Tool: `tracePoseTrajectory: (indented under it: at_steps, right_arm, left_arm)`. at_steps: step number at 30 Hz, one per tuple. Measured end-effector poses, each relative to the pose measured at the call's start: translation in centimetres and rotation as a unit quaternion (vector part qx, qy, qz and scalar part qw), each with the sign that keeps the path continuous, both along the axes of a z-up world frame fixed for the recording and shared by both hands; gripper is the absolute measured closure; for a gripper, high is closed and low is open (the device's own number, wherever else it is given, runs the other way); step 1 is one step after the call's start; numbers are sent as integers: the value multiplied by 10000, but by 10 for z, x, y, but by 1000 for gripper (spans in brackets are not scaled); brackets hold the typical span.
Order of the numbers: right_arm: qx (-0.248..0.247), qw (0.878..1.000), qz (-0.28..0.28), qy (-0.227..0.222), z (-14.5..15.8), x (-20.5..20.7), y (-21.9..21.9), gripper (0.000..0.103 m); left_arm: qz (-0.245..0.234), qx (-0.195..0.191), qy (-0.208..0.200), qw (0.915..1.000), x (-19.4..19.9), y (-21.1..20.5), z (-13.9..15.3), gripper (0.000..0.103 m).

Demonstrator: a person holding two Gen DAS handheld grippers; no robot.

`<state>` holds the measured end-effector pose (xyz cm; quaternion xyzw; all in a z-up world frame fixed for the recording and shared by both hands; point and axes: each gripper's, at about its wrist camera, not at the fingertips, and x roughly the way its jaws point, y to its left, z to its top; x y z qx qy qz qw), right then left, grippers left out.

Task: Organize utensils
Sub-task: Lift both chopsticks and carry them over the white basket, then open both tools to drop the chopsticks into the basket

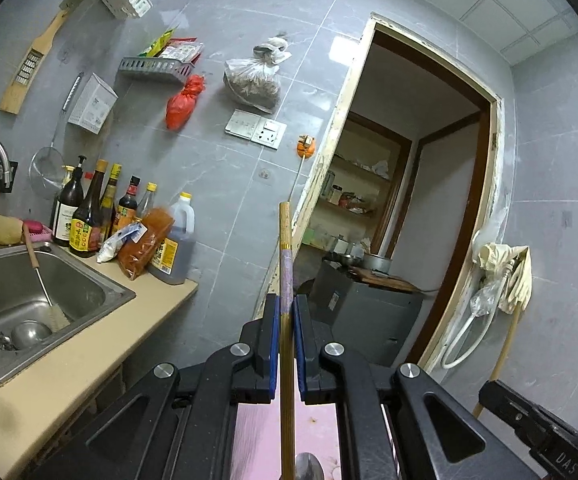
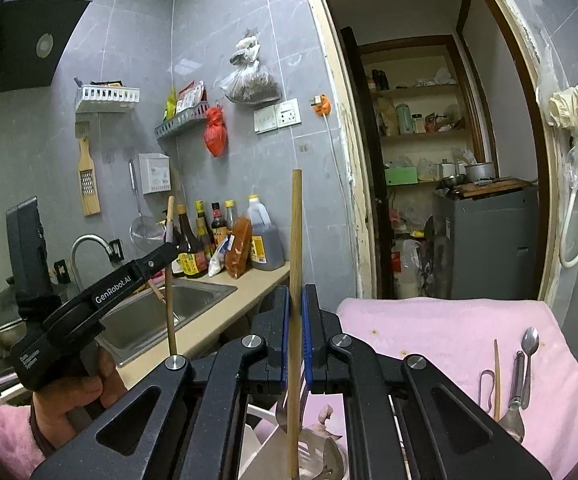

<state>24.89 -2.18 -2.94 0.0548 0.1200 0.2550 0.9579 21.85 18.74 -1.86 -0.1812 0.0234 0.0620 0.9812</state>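
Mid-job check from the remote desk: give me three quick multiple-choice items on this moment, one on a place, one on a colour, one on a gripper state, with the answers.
1. Where does the metal spoon lie?
A. in the sink
B. on the pink towel
C. on the wall shelf

2. What colour is the bag hanging under the grey wall shelf?
A. red
B. green
C. blue

3. How is the right gripper?
A. wide open
B. shut on nothing
C. shut on a chopstick

Answers: 1 B, it rests on the pink towel beside other utensils. 2 A, it is plainly red. 3 C, the blue pads clamp the upright chopstick.
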Motion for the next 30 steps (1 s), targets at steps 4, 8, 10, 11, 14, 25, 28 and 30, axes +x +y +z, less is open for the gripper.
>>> tracePoseTrajectory:
  at_steps: [4, 8, 10, 11, 14, 25, 28, 30]
  right_arm:
    - [-56, 10000, -7, -14, -6, -1, 3, 97]
    - [-93, 10000, 12, 18, -11, -4, 3, 97]
    - [-109, 9999, 21, 68, -14, -4, 3, 97]
    - [-116, 9999, 24, 100, -16, -4, 3, 97]
    - [-138, 9998, 42, 169, -19, -5, 1, 97]
    - [-123, 9991, 152, 384, -16, -10, -7, 94]
    - [-46, 9989, 137, 437, -13, -10, -12, 93]
    - [1, 9991, 79, 428, -7, -12, -18, 93]
  left_arm:
    - [99, 165, -85, 9998, -1, -8, -5, 96]
    - [72, 225, -57, 9997, -2, -12, -11, 96]
    - [54, 197, -12, 9998, -4, -13, -15, 96]
    - [52, 192, 8, 9998, -5, -14, -18, 96]
    - [-3, 201, 128, 9997, -9, -17, -23, 96]
    - [-292, 177, 737, 9967, -22, -18, -25, 77]
    - [-284, 47, 708, 9971, -30, -18, -22, 63]
    - [-301, -6, 744, 9968, -31, -18, -19, 63]
